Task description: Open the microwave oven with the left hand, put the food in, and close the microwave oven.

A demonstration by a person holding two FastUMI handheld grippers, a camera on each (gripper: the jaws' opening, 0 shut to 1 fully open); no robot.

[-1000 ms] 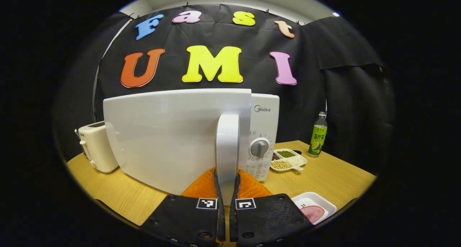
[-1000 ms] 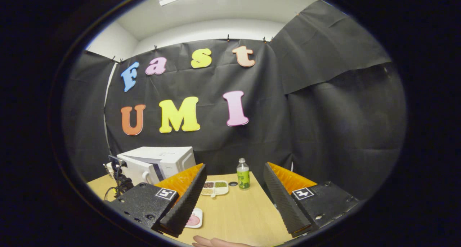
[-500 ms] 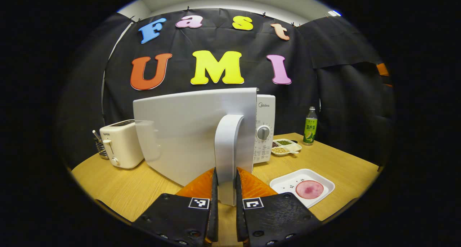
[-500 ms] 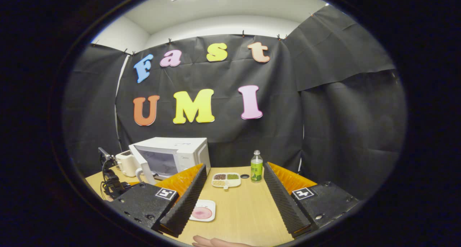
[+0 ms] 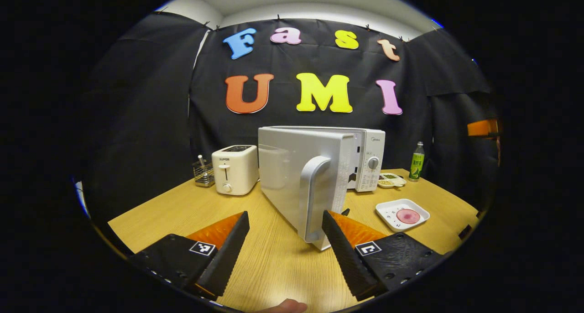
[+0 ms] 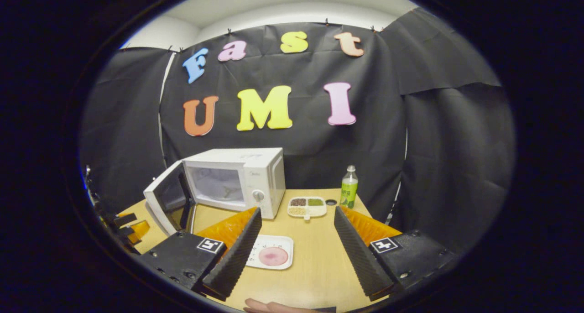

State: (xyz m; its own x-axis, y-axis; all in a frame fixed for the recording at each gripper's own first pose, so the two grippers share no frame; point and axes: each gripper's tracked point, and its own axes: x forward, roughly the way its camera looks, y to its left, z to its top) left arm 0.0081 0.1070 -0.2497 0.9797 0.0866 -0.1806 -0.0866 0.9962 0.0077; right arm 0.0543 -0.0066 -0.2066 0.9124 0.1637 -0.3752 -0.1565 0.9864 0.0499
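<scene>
Left gripper (image 5: 285,240) has let go of door handle (image 5: 312,196), jaws now wide, backed off w/ handle just ahead. Microwave (image 6: 237,178) door stands open. Right gripper (image 6: 294,247) wide too, empty; food plate (image 6: 271,257) lies right below it. Next up, prob.: grab plate.

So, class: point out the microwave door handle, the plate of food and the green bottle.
microwave door handle (image 5: 314,194), left gripper view, mid-handle.
plate of food (image 6: 273,257), right gripper view, pink slice.
green bottle (image 6: 349,193), right gripper view, label.

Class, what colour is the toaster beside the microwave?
Cream-white toaster, clearest in the left gripper view.
</scene>
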